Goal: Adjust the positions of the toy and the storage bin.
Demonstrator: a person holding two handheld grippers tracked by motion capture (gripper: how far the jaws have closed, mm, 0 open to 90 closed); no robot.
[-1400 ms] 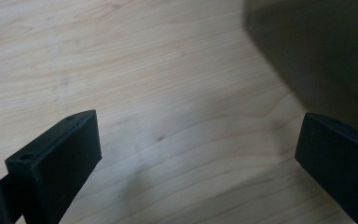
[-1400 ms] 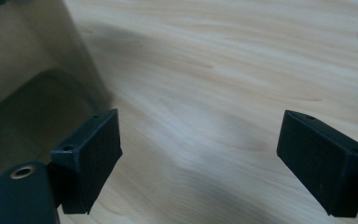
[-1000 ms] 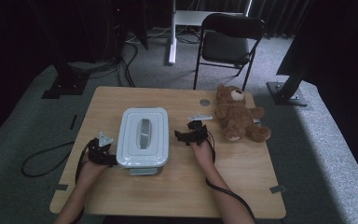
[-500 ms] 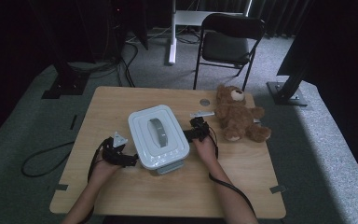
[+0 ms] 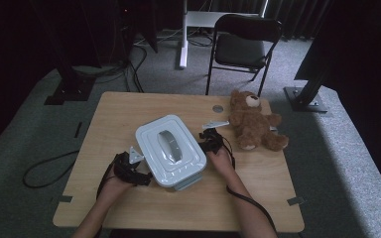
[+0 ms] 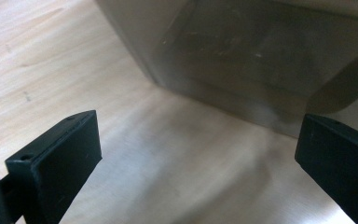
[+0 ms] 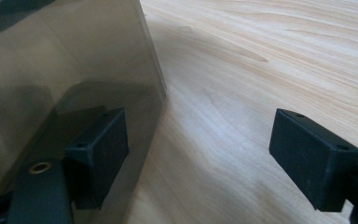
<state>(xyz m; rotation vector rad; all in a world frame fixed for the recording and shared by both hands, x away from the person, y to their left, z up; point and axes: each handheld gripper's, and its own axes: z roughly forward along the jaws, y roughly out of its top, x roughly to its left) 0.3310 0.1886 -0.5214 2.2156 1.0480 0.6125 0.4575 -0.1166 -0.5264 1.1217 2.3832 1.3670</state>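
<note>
A pale blue-white lidded plastic box (image 5: 171, 148) lies skewed in the middle of the wooden table (image 5: 129, 109). My left gripper (image 5: 145, 178) stands at the box's near left corner, jaws wide open; in the left gripper view (image 6: 196, 154) bare wood lies between them and the box's cloudy wall (image 6: 242, 60) rises just ahead. My right gripper (image 5: 205, 140) sits at the box's right side. Its jaws (image 7: 198, 149) have just been closing a little but stand open over bare wood, the left one close against the box wall (image 7: 51, 60).
A brown teddy bear (image 5: 250, 124) sits at the back right of the table, close behind my right hand. A small round grommet (image 5: 218, 108) is set in the tabletop near it. A dark folding chair (image 5: 245, 44) stands beyond the far edge.
The box has turned anticlockwise, its far end swinging left and near end right. My left gripper has moved right and toward the near edge, following the box's corner. The right gripper has hardly moved.
</note>
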